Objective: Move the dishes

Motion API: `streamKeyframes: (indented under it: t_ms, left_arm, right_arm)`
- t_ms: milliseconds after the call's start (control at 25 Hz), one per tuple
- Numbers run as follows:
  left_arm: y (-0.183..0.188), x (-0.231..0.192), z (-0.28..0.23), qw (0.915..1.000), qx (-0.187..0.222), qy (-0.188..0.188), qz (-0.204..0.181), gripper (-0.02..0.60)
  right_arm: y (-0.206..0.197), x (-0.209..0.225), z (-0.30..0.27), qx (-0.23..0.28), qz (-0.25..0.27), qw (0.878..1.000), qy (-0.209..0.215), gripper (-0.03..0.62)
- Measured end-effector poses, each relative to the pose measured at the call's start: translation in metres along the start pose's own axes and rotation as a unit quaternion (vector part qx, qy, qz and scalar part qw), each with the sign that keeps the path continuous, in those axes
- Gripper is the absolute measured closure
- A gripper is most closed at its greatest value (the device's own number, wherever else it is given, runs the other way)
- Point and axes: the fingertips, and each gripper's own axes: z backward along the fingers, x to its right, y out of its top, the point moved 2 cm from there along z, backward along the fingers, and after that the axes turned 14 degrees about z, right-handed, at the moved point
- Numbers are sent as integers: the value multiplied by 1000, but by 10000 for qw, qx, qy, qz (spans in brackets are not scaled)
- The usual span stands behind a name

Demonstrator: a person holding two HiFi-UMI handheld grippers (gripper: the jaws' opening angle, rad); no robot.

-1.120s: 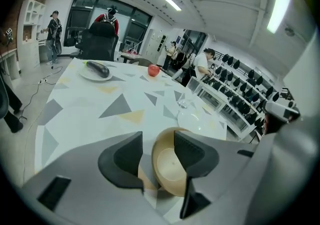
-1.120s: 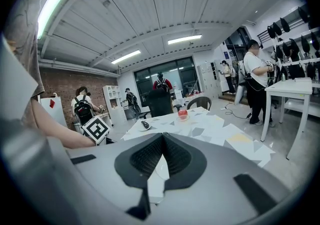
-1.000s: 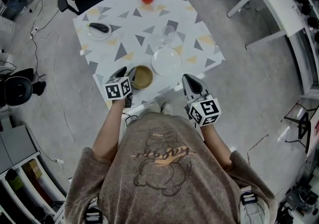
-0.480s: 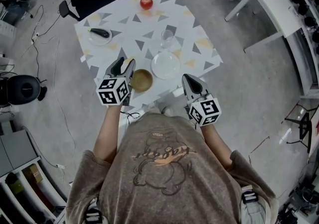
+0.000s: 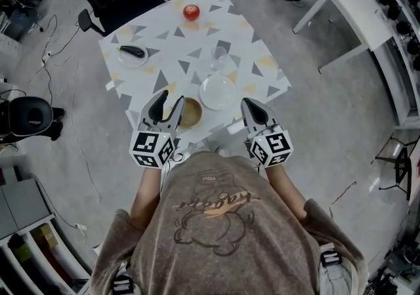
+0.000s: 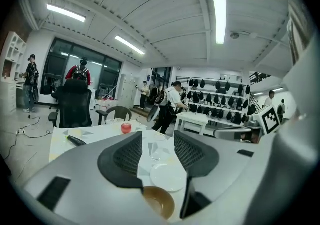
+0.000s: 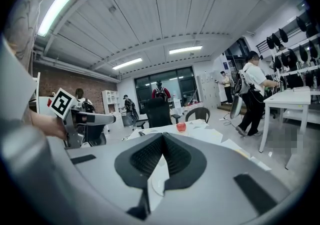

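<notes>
Dishes spread over a triangle-patterned surface (image 5: 249, 38): brown bowl (image 5: 190, 112), white plate (image 5: 218, 92), clear glass (image 5: 219, 58), and a small plate (image 5: 132, 56) at the far left corner. All round, so no long axis. Bowl, glass and plates upright, mouths facing up. Bowl at the near edge, plate just beside it to the right and a little farther in, glass beyond the plate and apart from it. Red apple (image 5: 191, 12) near the far edge, well apart from the rest. On the small plate, a dark oblong thing (image 5: 133, 52), long axis running roughly along the surface's left-to-right line, slightly slanted.

Left gripper (image 5: 165, 101) at the near left of the bowl, jaws wide apart with nothing held. In the left gripper view, bowl (image 6: 159, 201) low in the gap between the jaws, plate (image 6: 168, 176) and glass (image 6: 155, 153) lined up beyond it, apple (image 6: 126, 128) farther off to the left. Cannot tell whether the right-hand jaw touches the bowl's rim.

Right gripper (image 5: 252, 107) near the surface's near right corner, just beside the plate's near right rim, apart from it. Jaws pressed together, empty; in the right gripper view only a sliver of plate (image 7: 159, 179) below the closed tips, apple (image 7: 181, 127) straight beyond them.
</notes>
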Motion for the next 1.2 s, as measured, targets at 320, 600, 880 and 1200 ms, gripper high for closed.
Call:
streamKeyframes:
  t_ms: [320, 600, 880, 1200]
  left_arm:
    - [-12, 8, 5, 9995, 167, -70, -239, 391]
    - [-22, 8, 2, 9990, 300, -81, -332, 444]
    - [-41, -1, -2, 9993, 204, 54, -315, 538]
    - [-40, -12, -3, 9993, 287, 214, -133, 558]
  right_arm:
    - [4, 7, 3, 66, -69, 9998, -153, 594]
    - [2, 11, 5, 85, -41, 9997, -243, 595]
    - [-9, 11, 7, 49, -31, 9997, -254, 595]
    - [-14, 9, 4, 11, 11, 9998, -221, 595]
